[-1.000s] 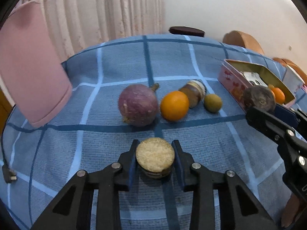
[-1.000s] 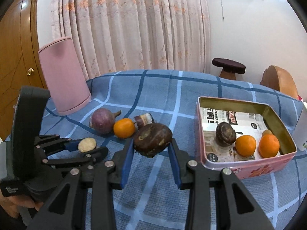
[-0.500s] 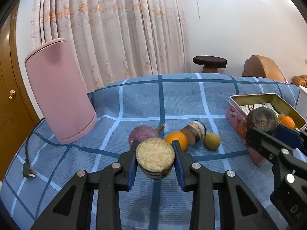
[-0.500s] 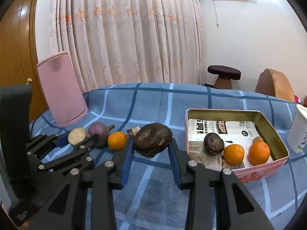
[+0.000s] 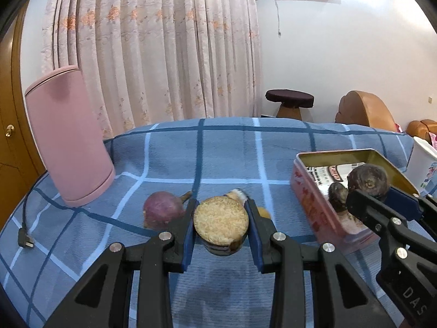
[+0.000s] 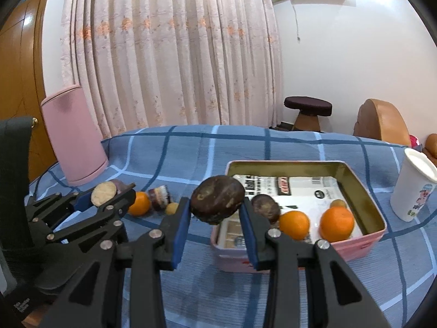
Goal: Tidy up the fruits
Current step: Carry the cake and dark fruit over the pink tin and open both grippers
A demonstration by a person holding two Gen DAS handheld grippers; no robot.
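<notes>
Though its lower half hides between the fingers, the left gripper (image 5: 221, 231) clamps a round, grainy tan cut fruit (image 5: 220, 224) above the checked cloth. The right gripper (image 6: 215, 218) grips a dark, wrinkled fruit (image 6: 217, 202) beside the tin box (image 6: 363, 242).

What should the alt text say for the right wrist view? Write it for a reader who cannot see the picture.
The right tongs grip a dark brown fruit in the air beside a pink tin holding two oranges and another dark fruit. At left, the left tongs hold a cut fruit half above the blue checked cloth.
</notes>
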